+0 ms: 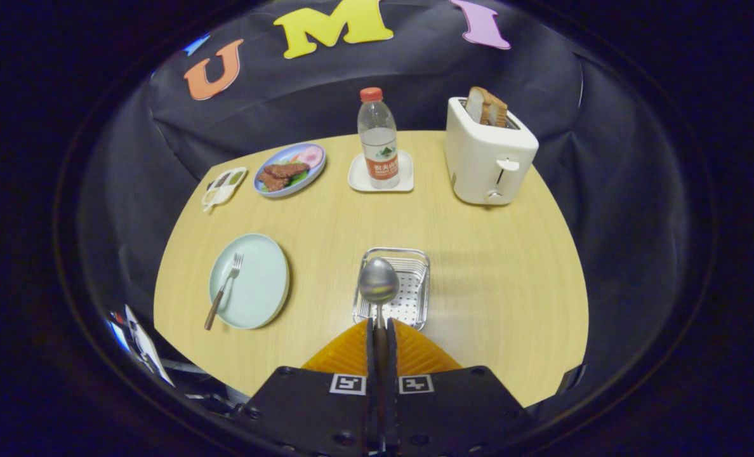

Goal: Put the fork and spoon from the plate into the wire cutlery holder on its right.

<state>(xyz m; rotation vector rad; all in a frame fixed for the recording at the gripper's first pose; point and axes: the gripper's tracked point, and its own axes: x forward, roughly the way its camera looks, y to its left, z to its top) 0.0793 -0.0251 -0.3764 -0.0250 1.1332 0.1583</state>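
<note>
jaws clamped the spoon (378,282) handle in the gripper (381,327), bowl above the wire cutlery holder (415,298); fork (223,289) lay on the plate (259,285).

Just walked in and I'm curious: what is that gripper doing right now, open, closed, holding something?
Gripper: closed, its fingers holding the spoon by the handle above the cutlery holder.

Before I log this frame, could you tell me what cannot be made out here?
- Spoon handle: gripper view, hidden between the closed fingers of the gripper.
- Near end of the wire cutlery holder: covered by the spoon bowl and fingers.
- Whether the spoon touches the holder: cannot tell.
- Contents of the small tray beside the food plate: too small.
</note>
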